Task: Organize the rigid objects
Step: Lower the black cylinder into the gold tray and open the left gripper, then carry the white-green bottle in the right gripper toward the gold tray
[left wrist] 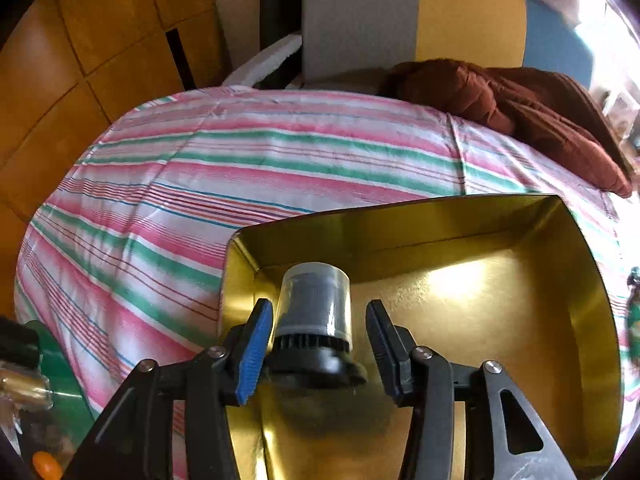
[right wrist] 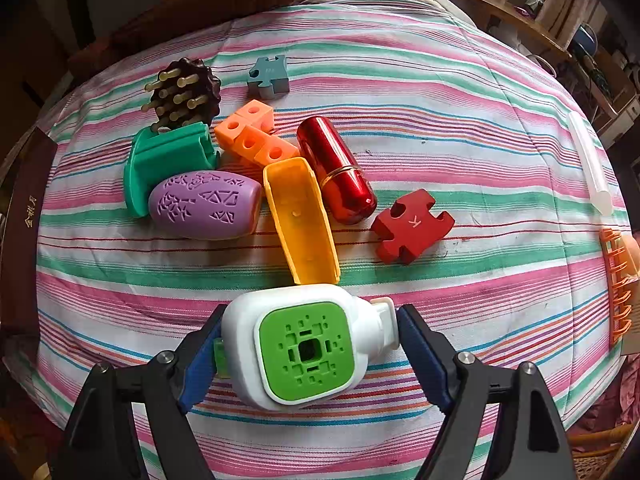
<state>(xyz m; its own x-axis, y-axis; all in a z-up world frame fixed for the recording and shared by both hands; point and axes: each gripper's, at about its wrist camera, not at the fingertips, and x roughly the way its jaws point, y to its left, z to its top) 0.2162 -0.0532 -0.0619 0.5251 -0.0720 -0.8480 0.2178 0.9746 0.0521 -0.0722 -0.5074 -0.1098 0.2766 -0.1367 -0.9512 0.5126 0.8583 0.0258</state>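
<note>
**Two hard plastic pieces between the jaws**

Your left gripper [left wrist: 318, 344] hangs over the gold tin [left wrist: 592, 320], jaws spread, the small capped bottle [left wrist: 316, 312] loose between them; it looks light and slick, so grip its ribbed black base. Your right gripper [right wrist: 308, 354] is spread around the white-and-green plastic block [right wrist: 304, 350] on the striped sheet [right wrist: 460, 128]: stiff, rounded; pinch its flat sides.

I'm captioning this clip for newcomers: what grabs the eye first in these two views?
In the left wrist view, a shiny gold tin box dominates the striped bedspread, with a small clear-capped black bottle between the left gripper jaws. In the right wrist view, a white and green device fills the right gripper, before a bright toy pile led by a red metallic capsule.
</note>
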